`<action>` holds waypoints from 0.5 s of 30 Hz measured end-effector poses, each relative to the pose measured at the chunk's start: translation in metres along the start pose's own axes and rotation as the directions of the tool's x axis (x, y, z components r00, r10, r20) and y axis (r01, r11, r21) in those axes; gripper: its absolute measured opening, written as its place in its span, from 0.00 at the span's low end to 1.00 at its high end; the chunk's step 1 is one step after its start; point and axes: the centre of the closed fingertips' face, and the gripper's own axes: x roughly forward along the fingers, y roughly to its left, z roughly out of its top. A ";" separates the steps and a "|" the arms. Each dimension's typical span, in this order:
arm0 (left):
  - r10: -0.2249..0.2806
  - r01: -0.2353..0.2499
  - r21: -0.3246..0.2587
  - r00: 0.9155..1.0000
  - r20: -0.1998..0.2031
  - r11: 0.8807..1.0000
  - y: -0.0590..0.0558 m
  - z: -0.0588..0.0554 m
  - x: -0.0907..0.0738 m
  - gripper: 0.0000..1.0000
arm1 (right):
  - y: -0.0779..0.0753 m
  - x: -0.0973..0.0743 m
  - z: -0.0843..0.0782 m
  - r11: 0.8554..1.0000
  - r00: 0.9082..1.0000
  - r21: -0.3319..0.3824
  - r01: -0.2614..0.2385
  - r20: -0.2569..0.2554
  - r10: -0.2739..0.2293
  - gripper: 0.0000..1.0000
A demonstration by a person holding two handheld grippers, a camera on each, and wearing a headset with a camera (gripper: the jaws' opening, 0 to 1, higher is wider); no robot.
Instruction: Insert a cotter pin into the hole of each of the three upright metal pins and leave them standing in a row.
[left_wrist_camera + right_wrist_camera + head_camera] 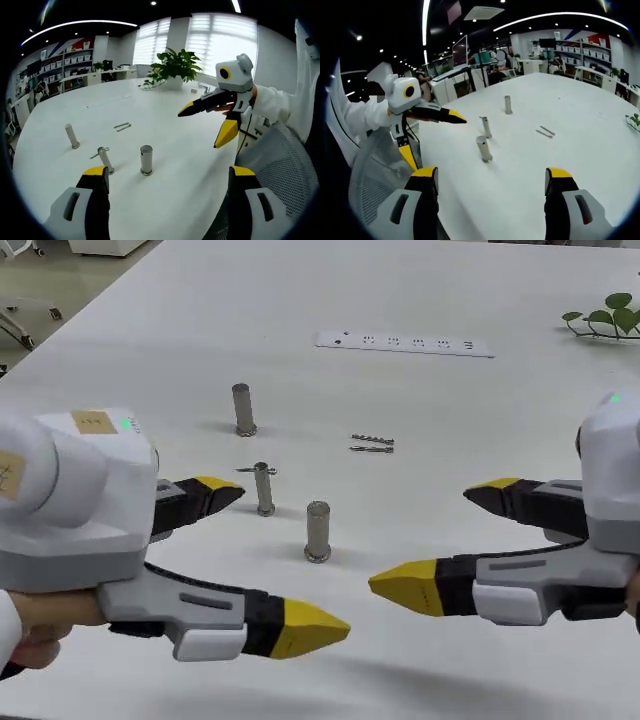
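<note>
You hold two grippers, both spread wide and gripping nothing. Your left gripper point(291, 557) is low on the left and your right gripper point(420, 538) faces it, their yellow tips well apart over the white table point(480, 410).

Three metal pins stand upright in a slanting row between and beyond the tips: the nearest pin point(318, 530), the middle pin point(264, 492) and the far pin point(243, 408). One cotter pin point(255, 470) sits crosswise through the top of the middle pin. Two loose cotter pins point(372, 444) lie flat side by side, right of the row and apart from it. Farther back lies one power strip point(405, 343), and the leaves of a plant point(605, 318) reach in at the right edge.

The left gripper view shows that plant whole in its pot, with window blinds point(215, 40) behind it, shelves point(65, 62) to the left and a mesh chair point(285, 165) beside you. The right gripper view faces the other way, toward ceiling lights point(426, 30) and rows of desks point(470, 75) beyond the table.
</note>
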 end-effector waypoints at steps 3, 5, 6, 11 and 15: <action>-0.011 0.013 -0.060 0.999 0.036 0.998 0.001 0.002 -0.007 0.99 | -0.004 -0.002 -0.001 1.000 1.000 0.008 0.009 -0.006 -0.009 0.86; -0.012 0.013 -0.062 1.000 0.029 0.998 0.004 0.001 -0.011 0.99 | -0.007 -0.003 -0.004 1.000 1.000 0.004 0.012 -0.026 -0.012 0.85; -0.006 0.007 -0.056 1.000 0.020 0.998 0.005 -0.001 -0.013 0.99 | -0.009 -0.004 -0.005 1.000 0.999 -0.003 0.018 -0.038 -0.018 0.85; 0.020 -0.018 -0.059 0.999 0.028 0.998 0.011 0.001 -0.018 0.99 | -0.016 -0.007 -0.006 0.999 0.998 -0.036 0.019 -0.061 -0.021 0.80; 0.033 -0.031 -0.083 0.999 0.024 0.996 0.013 0.000 -0.019 0.99 | -0.021 -0.006 -0.005 1.000 0.997 -0.026 0.003 -0.079 -0.005 0.78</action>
